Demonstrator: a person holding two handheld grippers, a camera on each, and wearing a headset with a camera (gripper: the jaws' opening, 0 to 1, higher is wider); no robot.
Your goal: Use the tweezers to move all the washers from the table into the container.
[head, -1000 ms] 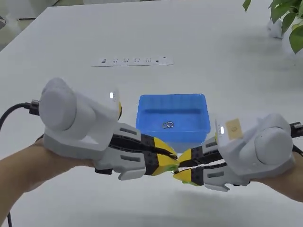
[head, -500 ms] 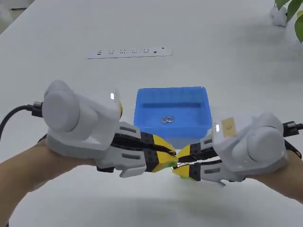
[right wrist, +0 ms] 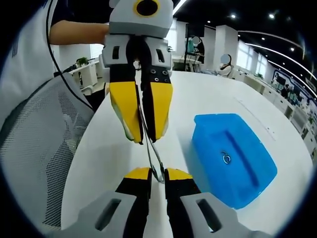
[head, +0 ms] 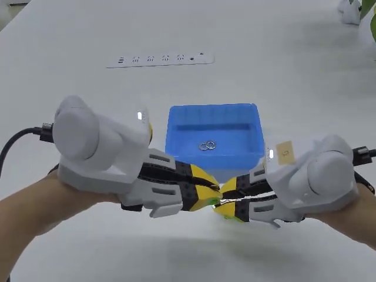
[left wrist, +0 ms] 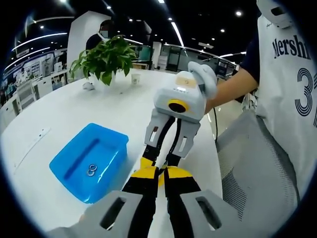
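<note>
My two grippers meet tip to tip in front of the blue container (head: pixel 176 114). The left gripper (head: pixel 212 197) is shut on thin metal tweezers (right wrist: pixel 151 148), which stick out of its yellow jaws. The far end of the tweezers lies between the jaws of the right gripper (head: pixel 223 204), which stand close together on it. Two washers (head: pixel 207 145) lie side by side on the container's floor. From the left gripper (left wrist: pixel 161 171) the container (left wrist: pixel 106 148) and washers (left wrist: pixel 91 170) lie to the left. From the right gripper (right wrist: pixel 157 176) the container (right wrist: pixel 247 148) lies to the right.
A white power strip (head: pixel 158 59) lies flat on the white table beyond the container. A potted plant (left wrist: pixel 106 57) stands at the table's far corner. A grey mesh chair (left wrist: pixel 247 163) sits at the table's near edge, by the person. A black cable (head: pixel 17 138) trails from the left gripper.
The head camera has tilted, so the container and power strip sit higher in the picture. Both grippers stay tip to tip and have drifted only slightly.
</note>
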